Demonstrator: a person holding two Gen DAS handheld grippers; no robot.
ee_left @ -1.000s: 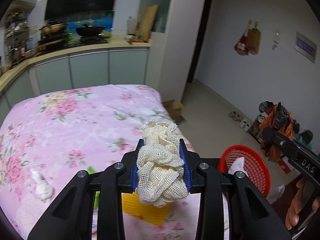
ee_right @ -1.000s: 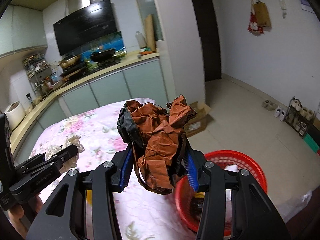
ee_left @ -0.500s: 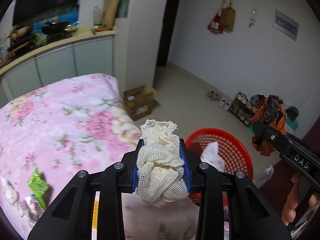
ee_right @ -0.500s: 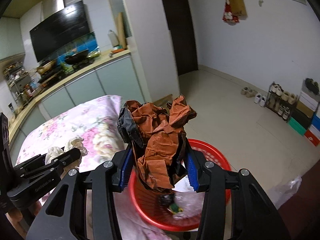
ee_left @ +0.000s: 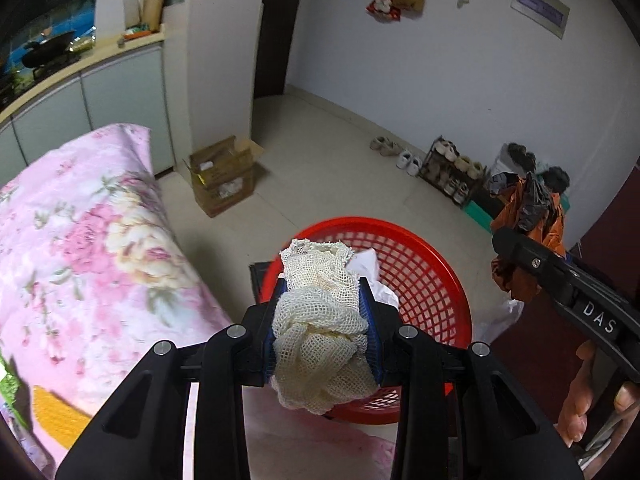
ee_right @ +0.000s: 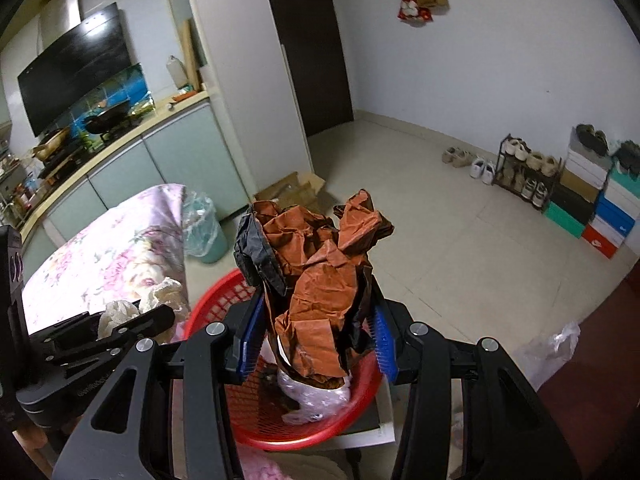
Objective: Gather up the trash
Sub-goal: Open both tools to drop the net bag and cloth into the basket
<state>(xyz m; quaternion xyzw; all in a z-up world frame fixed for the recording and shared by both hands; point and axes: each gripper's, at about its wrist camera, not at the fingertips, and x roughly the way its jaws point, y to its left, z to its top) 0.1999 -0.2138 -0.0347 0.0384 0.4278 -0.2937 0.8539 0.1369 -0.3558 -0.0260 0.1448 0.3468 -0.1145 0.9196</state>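
1 green bin point(ee_right: 204, 232) — only right wrist shows it.

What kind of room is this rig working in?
Most likely a small home, kitchen and entry sharing one open room. A kitchen counter carries a wok under a range hood, a shoe rack stands by the wall, and a floral-covered surface sits beside a red basket.

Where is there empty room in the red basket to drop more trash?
The red basket has bare mesh along its far and right side. Its near-left part is crowded with white paper and a clear plastic bag. The open tiled floor beyond it is bare.
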